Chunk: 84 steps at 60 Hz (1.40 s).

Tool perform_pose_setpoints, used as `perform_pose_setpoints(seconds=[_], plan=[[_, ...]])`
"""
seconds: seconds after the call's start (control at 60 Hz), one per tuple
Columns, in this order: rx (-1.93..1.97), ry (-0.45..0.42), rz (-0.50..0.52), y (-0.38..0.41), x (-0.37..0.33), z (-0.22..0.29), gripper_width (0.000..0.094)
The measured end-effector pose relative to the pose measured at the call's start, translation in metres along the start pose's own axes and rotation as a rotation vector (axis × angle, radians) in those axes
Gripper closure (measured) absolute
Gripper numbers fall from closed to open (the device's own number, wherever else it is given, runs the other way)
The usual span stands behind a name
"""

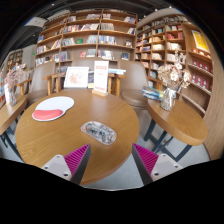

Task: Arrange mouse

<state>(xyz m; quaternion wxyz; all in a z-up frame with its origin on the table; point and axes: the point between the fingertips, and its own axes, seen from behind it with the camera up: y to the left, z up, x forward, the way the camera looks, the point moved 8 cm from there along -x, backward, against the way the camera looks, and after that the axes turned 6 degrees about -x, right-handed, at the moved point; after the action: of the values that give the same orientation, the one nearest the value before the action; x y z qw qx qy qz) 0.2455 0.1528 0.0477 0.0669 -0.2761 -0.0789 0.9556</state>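
A grey patterned mouse (99, 131) lies on the round wooden table (70, 140), near its middle. A round mat with a white and a red part (52, 108) lies on the table's left side, beyond the mouse. My gripper (112, 160) hovers over the table's near edge, with the mouse ahead of the fingers. The fingers, with magenta pads (75, 157), stand wide apart and hold nothing.
Chairs (133, 82) stand behind the table. A second wooden table (180, 120) at the right holds a vase of flowers (170, 85). Bookshelves (95, 35) line the back walls. Upright cards (88, 76) stand at the table's far edge.
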Motion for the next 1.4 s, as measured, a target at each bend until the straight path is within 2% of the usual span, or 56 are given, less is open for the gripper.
perform_pose_setpoints(seconds=[0.4,0.833,0.883,0.933,0.967,0.983,1.0,1.1,1.183,1.4], plan=[[-0.005,0.048,0.055,0.007,0.059,0.021,0.0088],[0.018,0.074,0.038,-0.001,0.099,0.043,0.0093],[0.028,0.078,0.044,0.000,0.100,0.043,0.0124],[0.034,0.078,0.059,0.003,0.102,0.044,0.0208],[0.037,0.077,0.080,0.007,0.102,0.044,0.0328],[0.038,0.077,0.096,0.010,0.102,0.044,0.0440],[0.044,0.077,0.096,0.009,0.101,0.045,0.0474],[0.031,0.091,0.048,0.007,0.100,0.049,0.0508],[0.067,0.054,0.054,0.009,0.089,0.073,0.0526],[0.101,-0.081,0.131,0.054,0.067,0.187,0.0526]])
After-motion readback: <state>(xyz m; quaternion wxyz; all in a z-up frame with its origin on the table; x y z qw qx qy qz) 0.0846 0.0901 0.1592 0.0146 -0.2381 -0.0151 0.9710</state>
